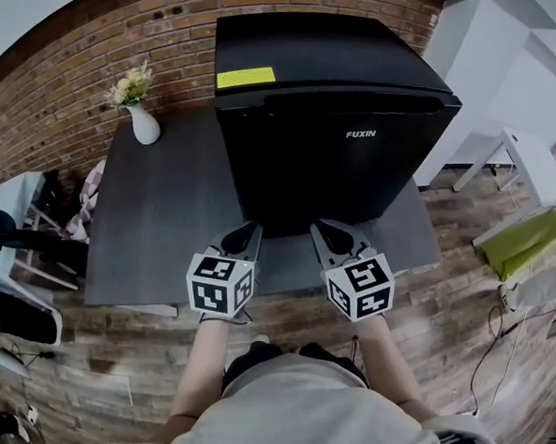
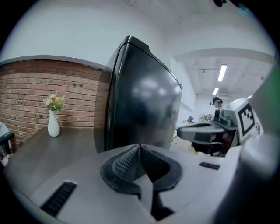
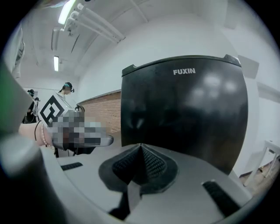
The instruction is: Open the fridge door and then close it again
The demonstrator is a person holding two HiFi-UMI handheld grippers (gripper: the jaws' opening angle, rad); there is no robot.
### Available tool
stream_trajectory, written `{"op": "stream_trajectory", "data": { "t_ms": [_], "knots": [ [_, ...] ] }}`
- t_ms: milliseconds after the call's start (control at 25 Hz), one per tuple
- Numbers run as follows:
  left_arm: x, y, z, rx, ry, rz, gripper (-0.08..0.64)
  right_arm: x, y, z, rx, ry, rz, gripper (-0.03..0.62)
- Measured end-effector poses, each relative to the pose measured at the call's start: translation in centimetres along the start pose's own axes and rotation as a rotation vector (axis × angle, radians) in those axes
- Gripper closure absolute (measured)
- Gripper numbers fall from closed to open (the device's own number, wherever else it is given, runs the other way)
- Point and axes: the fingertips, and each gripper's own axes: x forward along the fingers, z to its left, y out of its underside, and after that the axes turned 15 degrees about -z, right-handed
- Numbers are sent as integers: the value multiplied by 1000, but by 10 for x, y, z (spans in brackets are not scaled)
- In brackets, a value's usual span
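Note:
A small black fridge (image 1: pixel 335 126) marked FUXIN stands on a dark grey table (image 1: pixel 161 209), its door closed and facing me. Both grippers hover side by side just in front of the door's lower edge. My left gripper (image 1: pixel 246 231) is shut with nothing between its pads and sits near the door's left corner (image 2: pixel 114 100). My right gripper (image 1: pixel 329 233) is also shut and empty, pointing at the door front (image 3: pixel 188 109). Neither touches the fridge.
A white vase with flowers (image 1: pixel 140 105) stands at the table's back left by the brick wall (image 1: pixel 71 72). A white stool (image 1: pixel 522 156) and a green item (image 1: pixel 540 237) are on the wooden floor to the right. Cables lie at the far right.

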Motion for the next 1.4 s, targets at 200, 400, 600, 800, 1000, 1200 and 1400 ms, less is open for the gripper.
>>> {"op": "stream_trajectory", "data": {
  "t_ms": [200,400,600,800,1000,1200,1400],
  "knots": [
    [1,-17,13,43,44,-31,552,1,-25,-4,-124,63,-21,594],
    [0,-31,27,89,74,-49,552,6,-51,-8,-223,86,-44,594],
    [1,-39,31,151,125,-47,549,7,-74,-14,-337,114,-43,592],
    [6,-46,40,147,121,-72,456,10,-97,-19,-519,135,-24,594],
    [13,-52,43,161,125,-85,410,16,-118,-21,-667,139,-21,539],
    [20,-59,42,169,142,-103,373,23,-136,-23,-795,135,-23,469],
    [26,-60,42,141,151,-118,365,30,-154,-24,-914,107,-21,378]
  ]
}}
